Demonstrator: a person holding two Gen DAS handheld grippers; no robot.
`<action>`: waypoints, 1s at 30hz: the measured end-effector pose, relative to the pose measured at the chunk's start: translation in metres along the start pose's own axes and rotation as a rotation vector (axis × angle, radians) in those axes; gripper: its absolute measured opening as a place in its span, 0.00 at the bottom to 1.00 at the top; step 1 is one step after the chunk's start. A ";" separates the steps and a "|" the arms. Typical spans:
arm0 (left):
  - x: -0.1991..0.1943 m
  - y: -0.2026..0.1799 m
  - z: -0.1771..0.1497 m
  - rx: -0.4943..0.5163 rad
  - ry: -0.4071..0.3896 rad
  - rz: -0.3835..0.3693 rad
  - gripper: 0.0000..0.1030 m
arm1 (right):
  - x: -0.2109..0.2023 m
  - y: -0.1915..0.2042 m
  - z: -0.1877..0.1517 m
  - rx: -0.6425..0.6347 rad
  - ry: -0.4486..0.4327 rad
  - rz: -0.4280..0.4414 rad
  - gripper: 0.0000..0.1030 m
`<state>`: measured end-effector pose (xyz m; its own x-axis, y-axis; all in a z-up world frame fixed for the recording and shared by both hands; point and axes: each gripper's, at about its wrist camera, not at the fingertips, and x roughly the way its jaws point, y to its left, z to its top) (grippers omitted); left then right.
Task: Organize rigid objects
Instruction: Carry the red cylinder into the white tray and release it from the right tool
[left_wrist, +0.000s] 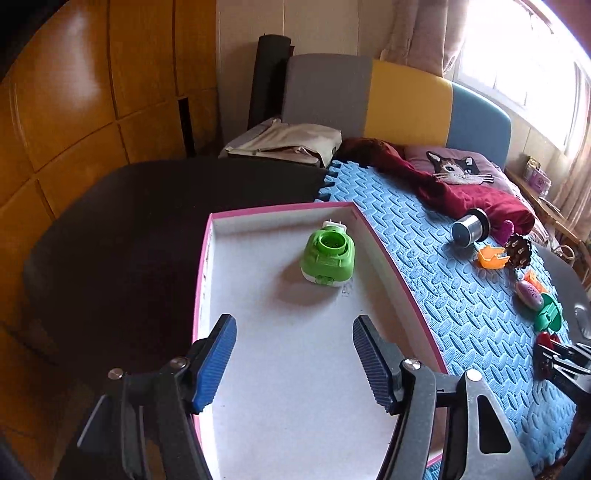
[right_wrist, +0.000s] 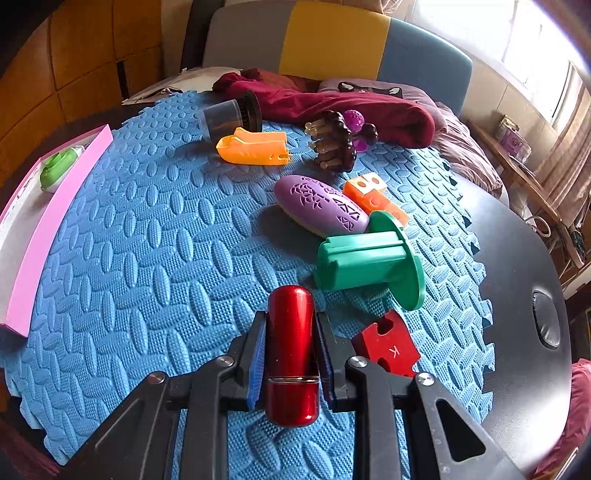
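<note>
My left gripper (left_wrist: 293, 325) is open and empty over the near half of a pink-rimmed white box (left_wrist: 280, 209). A green plug-in device (left_wrist: 328, 258) lies inside the box toward its far end. It also shows in the right wrist view (right_wrist: 57, 170), with the box wall (right_wrist: 62, 199) at the left. My right gripper (right_wrist: 290, 321) is shut on a shiny red cylinder (right_wrist: 291, 350) just above the blue foam mat (right_wrist: 155, 251). On the mat ahead lie a green spool (right_wrist: 365, 262), a purple oval brush (right_wrist: 321, 205), an orange block (right_wrist: 376, 197), an orange scoop (right_wrist: 255, 147) and a red puzzle piece (right_wrist: 388, 343).
A dark jar (right_wrist: 229, 116), a brown massage brush (right_wrist: 334, 142) and a purple toy (right_wrist: 356, 125) lie at the mat's far side, beside a maroon cloth (right_wrist: 343, 103). The dark table (right_wrist: 524, 258) extends right of the mat. A headboard and wooden wardrobe stand behind.
</note>
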<state>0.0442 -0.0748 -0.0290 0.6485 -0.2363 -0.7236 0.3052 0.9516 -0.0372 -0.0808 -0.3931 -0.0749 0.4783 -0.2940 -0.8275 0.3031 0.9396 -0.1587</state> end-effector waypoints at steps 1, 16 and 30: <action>-0.001 0.001 0.000 -0.001 -0.003 0.001 0.65 | 0.000 0.000 0.000 0.009 0.002 0.001 0.23; -0.008 0.017 -0.005 -0.026 -0.007 0.007 0.70 | -0.005 0.032 0.006 0.047 0.003 0.143 0.23; -0.005 0.034 -0.007 -0.058 0.001 0.021 0.70 | -0.050 0.130 0.056 -0.082 -0.119 0.387 0.23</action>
<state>0.0462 -0.0403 -0.0311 0.6534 -0.2161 -0.7255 0.2504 0.9661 -0.0623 -0.0194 -0.2665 -0.0241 0.6373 0.0703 -0.7674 0.0179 0.9942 0.1060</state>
